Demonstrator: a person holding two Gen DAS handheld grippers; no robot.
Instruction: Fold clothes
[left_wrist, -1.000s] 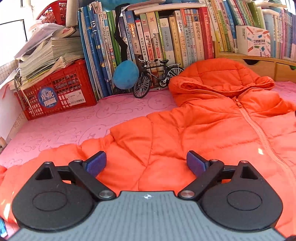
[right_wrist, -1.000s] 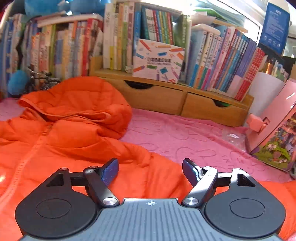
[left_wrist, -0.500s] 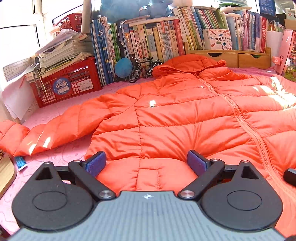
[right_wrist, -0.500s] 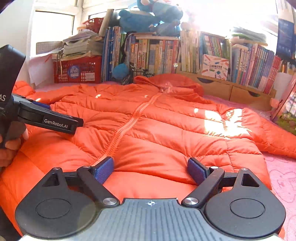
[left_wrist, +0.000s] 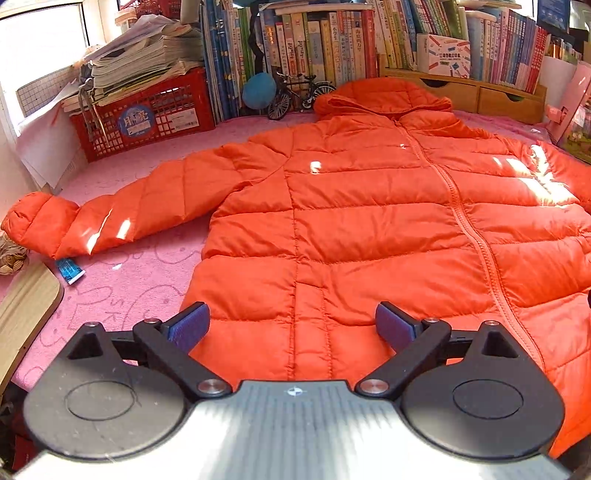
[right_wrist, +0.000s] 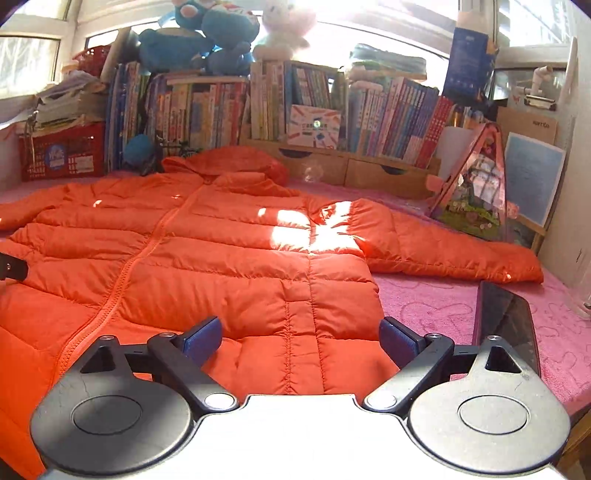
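An orange hooded puffer jacket (left_wrist: 369, 221) lies flat and zipped, front up, on a pink cloth (left_wrist: 122, 291), sleeves spread to both sides. It also shows in the right wrist view (right_wrist: 229, 258). My left gripper (left_wrist: 291, 325) is open and empty, raised over the jacket's lower left hem. My right gripper (right_wrist: 299, 338) is open and empty, over the lower right hem. The left sleeve (left_wrist: 92, 225) reaches far left; the right sleeve (right_wrist: 461, 251) reaches right.
A red crate (left_wrist: 144, 114) with papers, a row of books (left_wrist: 314, 48), a model bicycle (left_wrist: 299, 94) and wooden drawers (right_wrist: 369, 171) line the back. A dark tablet (right_wrist: 506, 325) lies right of the jacket. A small blue packet (left_wrist: 70, 269) and a wooden board (left_wrist: 26, 306) lie at left.
Both grippers have pulled back and risen from near the hood to the hem end. Both stay open and empty. The jacket has not moved.
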